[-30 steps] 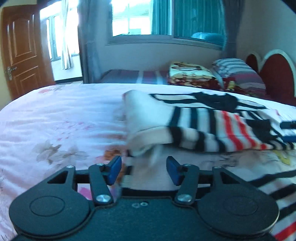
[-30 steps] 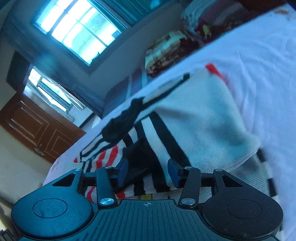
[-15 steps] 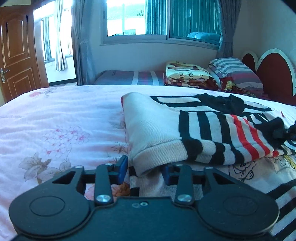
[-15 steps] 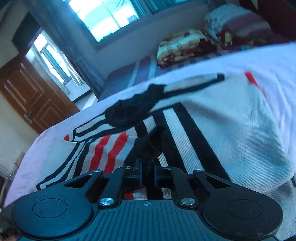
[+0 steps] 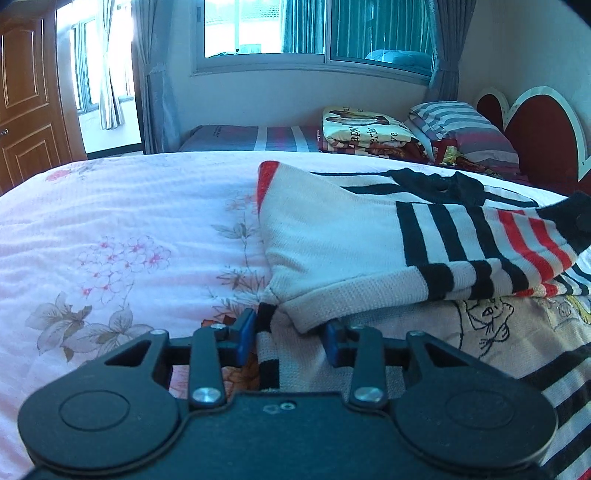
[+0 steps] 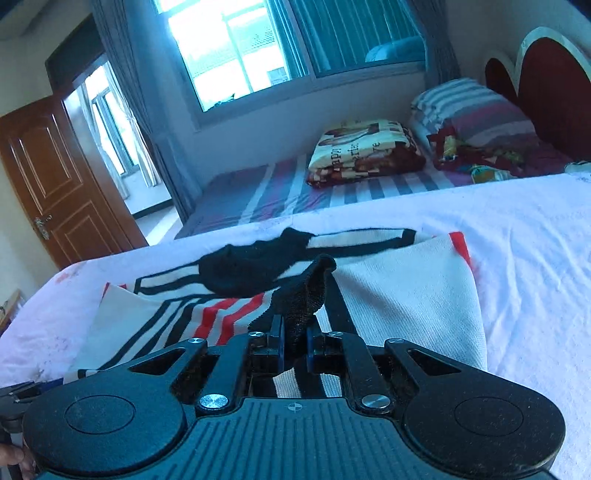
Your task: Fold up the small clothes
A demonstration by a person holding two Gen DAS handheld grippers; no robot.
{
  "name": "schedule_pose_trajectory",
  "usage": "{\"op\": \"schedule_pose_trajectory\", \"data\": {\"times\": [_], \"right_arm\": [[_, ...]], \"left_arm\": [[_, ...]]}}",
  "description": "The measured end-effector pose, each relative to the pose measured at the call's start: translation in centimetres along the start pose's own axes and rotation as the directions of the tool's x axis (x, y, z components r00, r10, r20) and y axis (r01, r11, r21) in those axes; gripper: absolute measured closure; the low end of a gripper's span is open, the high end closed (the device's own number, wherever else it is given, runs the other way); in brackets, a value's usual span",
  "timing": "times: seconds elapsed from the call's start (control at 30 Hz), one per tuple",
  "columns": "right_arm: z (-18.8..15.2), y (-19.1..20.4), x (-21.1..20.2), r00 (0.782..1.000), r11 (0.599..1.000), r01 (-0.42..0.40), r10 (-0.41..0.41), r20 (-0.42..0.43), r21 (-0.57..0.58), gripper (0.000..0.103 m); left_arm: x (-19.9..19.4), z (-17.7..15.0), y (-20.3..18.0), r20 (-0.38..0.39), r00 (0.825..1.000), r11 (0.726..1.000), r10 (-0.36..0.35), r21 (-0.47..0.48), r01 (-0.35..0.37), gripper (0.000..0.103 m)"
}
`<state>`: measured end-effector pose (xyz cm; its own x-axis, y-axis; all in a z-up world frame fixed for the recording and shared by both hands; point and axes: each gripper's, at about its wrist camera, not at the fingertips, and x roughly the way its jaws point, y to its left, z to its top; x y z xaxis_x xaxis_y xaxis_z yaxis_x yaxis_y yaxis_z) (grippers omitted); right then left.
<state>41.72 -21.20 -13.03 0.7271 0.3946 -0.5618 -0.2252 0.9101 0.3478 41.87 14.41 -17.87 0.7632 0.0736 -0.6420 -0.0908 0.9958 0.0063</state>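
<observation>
- The striped sweater lies on the bed, folded over on itself, its cream sleeve part uppermost and black and red stripes running toward the heart-shaped headboard.
- The left claw sits at the sweater's near hem, on the side far from the headboard. A strip of striped hem lies between its blue pads; its jaws have just been closing, and the fabric fills the gap, so it grips the hem.
- The right claw is clenched on the black cuff, pinched upright between its pads. Its jaws have just been closing on it. The cuff rises off the sweater's body, on the headboard side.
- The sweater's far edge, with a red corner, faces the window.
- Away from the headboard the flowered bedspread is bare up to the bed's edge, toward the wooden door.
- Beyond the sweater, near the headboard, lie a folded blanket and a striped pillow.
</observation>
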Motion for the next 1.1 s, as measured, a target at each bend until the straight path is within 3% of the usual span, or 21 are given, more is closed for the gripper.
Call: {"op": "schedule_pose_trajectory", "data": {"times": [0.07, 0.17, 0.3, 0.43, 0.53, 0.63, 0.73, 0.77, 0.93, 0.97, 1.03, 1.07, 1.1], "right_arm": [[-0.6, -0.1, 0.6, 0.999, 1.000, 0.026, -0.026, -0.022, -0.016, 0.093], [-0.7, 0.6, 0.3, 1.000, 0.998, 0.014, -0.014, 0.016, -0.057, 0.093], [0.4, 1.0, 0.0, 0.999, 0.998, -0.003, 0.006, 0.053, -0.062, 0.093], [1.5, 2.3, -0.1, 0.998, 0.995, -0.018, 0.025, 0.066, -0.102, 0.093], [2.3, 3.4, -1.0, 0.993, 0.991, -0.050, 0.063, 0.103, -0.122, 0.093], [2.0, 2.8, -1.7, 0.985, 0.993, -0.072, 0.086, 0.150, -0.092, 0.093], [0.2, 1.0, 1.4, 1.000, 0.998, 0.009, -0.008, 0.010, -0.065, 0.093], [-0.4, 0.4, 2.1, 1.000, 0.999, -0.001, 0.000, -0.026, -0.042, 0.093], [-2.2, -1.5, 3.0, 0.997, 0.999, 0.002, 0.001, -0.083, 0.034, 0.093], [-2.1, -1.8, 2.7, 0.996, 0.999, -0.008, 0.012, -0.086, 0.047, 0.093], [-1.4, -2.6, 1.9, 0.996, 0.996, -0.029, 0.036, -0.087, 0.085, 0.092], [-1.1, -3.3, 1.2, 0.996, 0.993, -0.044, 0.051, -0.068, 0.107, 0.084], [-0.7, -3.7, 0.8, 0.997, 0.991, -0.047, 0.053, -0.047, 0.127, 0.067]], "left_arm": [[0.0, 0.1, 0.1, -0.002, 1.000, 1.000, -0.003, -0.003, 0.003, 0.066], [-0.3, 0.2, 0.1, 0.002, 1.000, 1.000, 0.004, 0.009, -0.004, 0.066], [-1.1, 0.3, 0.1, 0.048, 0.999, 1.000, 0.008, 0.016, -0.008, 0.064], [-1.2, 0.6, -1.0, 0.108, 0.994, 0.995, 0.024, 0.091, -0.034, 0.066], [-1.1, 0.9, -0.4, 0.118, 0.992, 0.999, 0.046, 0.019, -0.048, 0.078], [-1.0, 0.6, 1.3, 0.132, 0.988, 0.990, 0.076, -0.128, -0.059, 0.079], [-0.1, 0.6, 1.0, 0.071, 0.996, 0.994, 0.056, -0.101, -0.049, 0.079], [0.0, 0.6, 0.9, 0.064, 0.996, 0.995, 0.054, -0.084, -0.049, 0.079], [0.0, 0.6, 1.4, 0.022, 1.000, 0.999, 0.005, -0.043, -0.004, 0.070], [-0.3, 0.6, 1.6, 0.006, 0.999, 0.999, -0.034, -0.034, 0.034, 0.062], [-2.0, 0.2, 2.3, 0.022, 0.994, 0.994, -0.107, -0.015, 0.107, 0.056], [-3.0, 0.1, 2.6, 0.054, 0.993, 0.994, -0.109, -0.008, 0.110, 0.056], [-4.1, -0.1, 2.9, 0.093, 0.989, 0.993, -0.117, -0.011, 0.118, 0.056]]}}
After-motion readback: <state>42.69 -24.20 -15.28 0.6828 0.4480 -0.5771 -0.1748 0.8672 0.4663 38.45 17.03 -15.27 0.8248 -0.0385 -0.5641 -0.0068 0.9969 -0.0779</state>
